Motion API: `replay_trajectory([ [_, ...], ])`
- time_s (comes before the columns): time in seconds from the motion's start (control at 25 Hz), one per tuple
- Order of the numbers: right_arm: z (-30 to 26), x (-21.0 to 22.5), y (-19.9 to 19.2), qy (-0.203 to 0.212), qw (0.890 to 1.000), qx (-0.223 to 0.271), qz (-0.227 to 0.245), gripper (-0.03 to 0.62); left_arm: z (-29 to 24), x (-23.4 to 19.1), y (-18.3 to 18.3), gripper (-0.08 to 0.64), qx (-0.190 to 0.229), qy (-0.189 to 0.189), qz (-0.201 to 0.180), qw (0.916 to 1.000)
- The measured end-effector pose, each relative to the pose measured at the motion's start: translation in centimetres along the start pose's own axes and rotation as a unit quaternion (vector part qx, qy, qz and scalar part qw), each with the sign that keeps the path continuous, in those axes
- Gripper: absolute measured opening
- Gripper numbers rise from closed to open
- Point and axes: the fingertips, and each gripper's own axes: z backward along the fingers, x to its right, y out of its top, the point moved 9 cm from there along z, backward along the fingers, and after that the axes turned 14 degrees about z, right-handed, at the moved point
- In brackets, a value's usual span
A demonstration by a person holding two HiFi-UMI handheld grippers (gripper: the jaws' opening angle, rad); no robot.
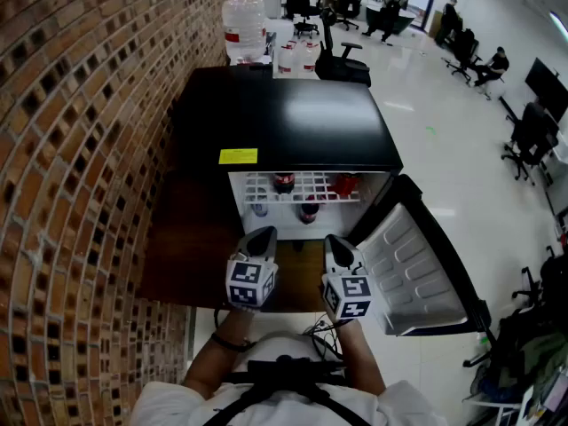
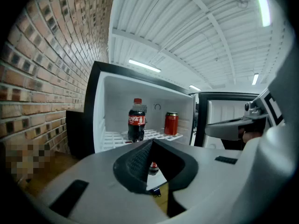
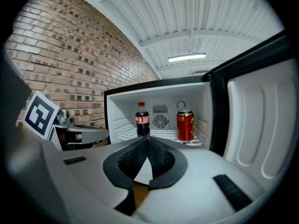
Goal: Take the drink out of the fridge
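A small black fridge (image 1: pixel 293 122) stands open, its door (image 1: pixel 417 269) swung out to the right. On its white wire shelf stand a cola bottle (image 1: pixel 284 182) (image 2: pixel 136 120) (image 3: pixel 142 120) at the left and a red can (image 1: pixel 344 185) (image 2: pixel 171 123) (image 3: pixel 185 125) at the right. Lower down sit two more bottles (image 1: pixel 309 209). My left gripper (image 1: pixel 260 235) (image 2: pixel 152 143) and right gripper (image 1: pixel 335 242) (image 3: pixel 147 140) hover side by side in front of the opening, a short way off. Both are shut and hold nothing.
A brick wall (image 1: pixel 80 149) runs close along the left. The open door's white inner liner (image 3: pixel 261 125) flanks my right gripper. Behind the fridge stand a water jug (image 1: pixel 244 27) and an office chair (image 1: pixel 342 60). People sit far back in the office.
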Motion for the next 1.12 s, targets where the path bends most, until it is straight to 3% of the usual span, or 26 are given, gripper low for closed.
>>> replay_trajectory([
  [0.32, -0.6, 0.8, 0.3, 0.0, 1.0, 0.003, 0.002, 0.008, -2.7, -0.8, 1.2, 0.002, 0.003, 0.007, -0.024, 0.9997],
  [0.76, -1.2, 2.4, 0.3, -0.006, 1.0, 0.011, 0.003, 0.008, -7.6, -1.1, 3.9, 0.24, 0.008, 0.017, -0.032, 0.9993],
  [0.92, -1.1, 3.0, 0.0, -0.008, 1.0, 0.011, 0.002, 0.008, -9.6, -1.6, 4.2, 0.353, 0.006, 0.033, -0.024, 0.9991],
  [1.12, -0.9, 3.6, -0.3, -0.014, 1.0, 0.01, 0.0, 0.008, -11.9, -2.4, 4.5, 0.442, -0.001, 0.053, -0.022, 0.9984],
])
